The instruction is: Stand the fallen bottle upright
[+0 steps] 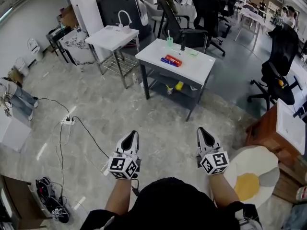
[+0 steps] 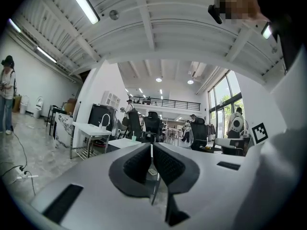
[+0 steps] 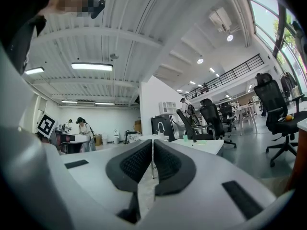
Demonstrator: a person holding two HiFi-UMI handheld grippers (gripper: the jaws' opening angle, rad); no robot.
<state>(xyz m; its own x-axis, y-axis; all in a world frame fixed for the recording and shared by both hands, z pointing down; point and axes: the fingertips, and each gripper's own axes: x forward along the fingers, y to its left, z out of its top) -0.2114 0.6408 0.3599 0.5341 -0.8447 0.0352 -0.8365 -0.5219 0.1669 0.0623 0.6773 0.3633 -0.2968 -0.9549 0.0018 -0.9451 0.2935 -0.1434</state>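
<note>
both claws are held low over the grey floor (image 1: 168, 121), side by side and well apart from the work. the left gripper (image 1: 131, 136) is seen shut: its dark ribbed pads (image 2: 137, 165) are pressed together along one seam and nothing is caught between them. the right gripper (image 1: 204, 131) is closed in the same way, its pads (image 3: 135, 163) met edge to edge, and nothing is gripped.

the fallen bottle (image 1: 171, 60) is found on the white table (image 1: 201, 68) ahead, laid on its side near the middle of the top. it is red and blue, and whether anything is inside cannot be told. a green cup (image 1: 170, 41) is stood upright near the table's far edge, with a straw raised from it; what it holds cannot be made out. just beside the cup a small dark upright object (image 1: 183, 46) is seen, too small to be named, and a pale green flat item (image 1: 193, 52) is laid near that. on the table's lower shelf (image 1: 189, 94) a yellow object (image 1: 179, 86) is seen. to the left, a second white table (image 1: 108, 38) is fitted with a curved tap (image 1: 124, 17). black office chairs (image 1: 184, 30) are placed behind both tables.
</note>
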